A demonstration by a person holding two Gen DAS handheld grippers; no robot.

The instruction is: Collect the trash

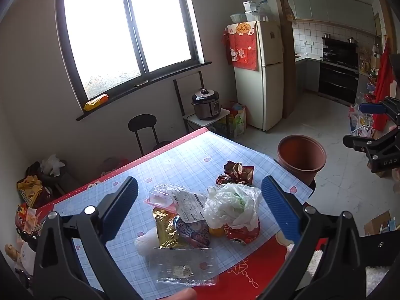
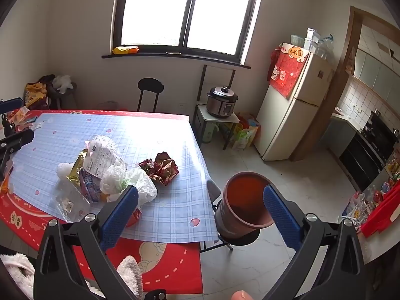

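A pile of trash lies on the blue plaid tablecloth (image 1: 175, 160): a white plastic bag (image 1: 232, 205), a clear plastic clamshell (image 1: 182, 266), a gold wrapper (image 1: 166, 230) and a labelled packet (image 1: 190, 203). A crumpled red-gold wrapper (image 1: 236, 173) lies apart, just beyond the pile. My left gripper (image 1: 200, 207) hovers open over the pile with nothing in it. My right gripper (image 2: 200, 212) is open and holds nothing; it hangs above the table's corner, between the white bag (image 2: 130, 182) and a brown bin (image 2: 246, 200). The bin stands on a dark stool off the table's edge.
A black chair (image 2: 150, 92) stands behind the table. A pressure cooker (image 2: 222, 101) sits on a small stand beside a white fridge (image 2: 292, 110). Bags and snack packets crowd the far left corner (image 1: 32, 190). White tiled floor (image 2: 300, 182) lies beyond the bin.
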